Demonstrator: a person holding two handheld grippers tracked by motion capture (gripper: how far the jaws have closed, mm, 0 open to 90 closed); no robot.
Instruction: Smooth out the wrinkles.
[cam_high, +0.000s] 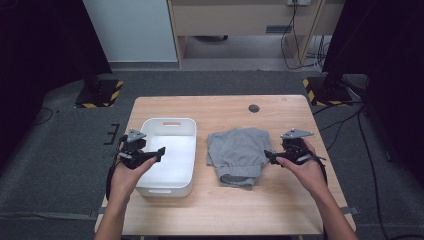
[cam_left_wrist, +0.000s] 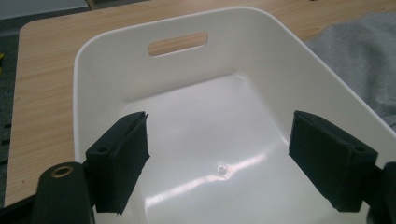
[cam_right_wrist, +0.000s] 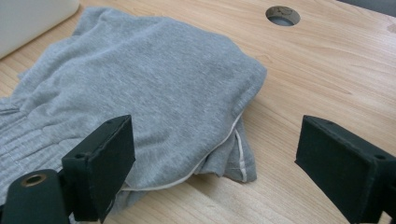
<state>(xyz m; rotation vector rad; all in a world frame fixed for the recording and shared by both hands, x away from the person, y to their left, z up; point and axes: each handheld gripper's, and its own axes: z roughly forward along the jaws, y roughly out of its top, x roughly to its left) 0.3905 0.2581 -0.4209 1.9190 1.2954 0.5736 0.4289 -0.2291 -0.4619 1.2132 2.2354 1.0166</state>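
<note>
A folded grey garment (cam_high: 239, 154) lies on the wooden table (cam_high: 220, 107), right of a white plastic bin (cam_high: 170, 156) with a handle slot. My left gripper (cam_high: 161, 152) hovers over the bin's left side, jaws open with nothing between them; in the left gripper view the bin (cam_left_wrist: 116, 56) sits below the gripper (cam_left_wrist: 217, 163). My right gripper (cam_high: 270, 156) is at the garment's right edge, open and empty. In the right gripper view the garment (cam_right_wrist: 140, 88) lies just ahead of the gripper (cam_right_wrist: 215, 168), its folded corner between the jaws' line but untouched.
A round cable hole (cam_high: 254, 108) sits in the table near its far edge. Dark stands with yellow-black striped bases (cam_high: 100, 92) flank the table on the grey floor. Cables (cam_high: 300, 45) trail by a wooden cabinet at the back.
</note>
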